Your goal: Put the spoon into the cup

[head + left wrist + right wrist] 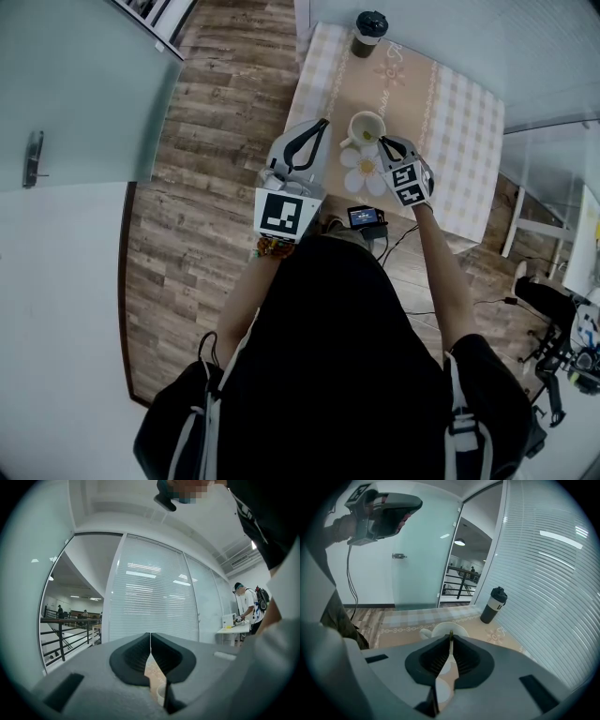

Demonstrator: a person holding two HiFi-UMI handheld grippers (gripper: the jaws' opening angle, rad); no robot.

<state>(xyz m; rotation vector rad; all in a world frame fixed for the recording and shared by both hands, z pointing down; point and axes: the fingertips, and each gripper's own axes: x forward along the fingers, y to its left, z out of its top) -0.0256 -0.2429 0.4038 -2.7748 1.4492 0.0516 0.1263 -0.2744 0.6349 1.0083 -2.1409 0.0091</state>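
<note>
A white cup (366,127) stands on the checked table (461,141), just beyond a flower-shaped mat (362,174). My right gripper (382,142) is at the cup's right rim, its jaws shut on the thin spoon (450,634). Only the spoon's small golden end shows at the jaw tips, right over the cup (452,628). To the cup's left, off the table edge, my left gripper (324,122) is raised with its jaws shut and nothing in them. In the left gripper view (150,635) a bit of the cup (161,693) shows under the jaws.
A black bottle (370,31) stands at the table's far end, also in the right gripper view (493,604). A small device with a screen (364,217) sits at the near table edge. Wood floor (216,141) lies to the left, a glass door (417,559) beyond.
</note>
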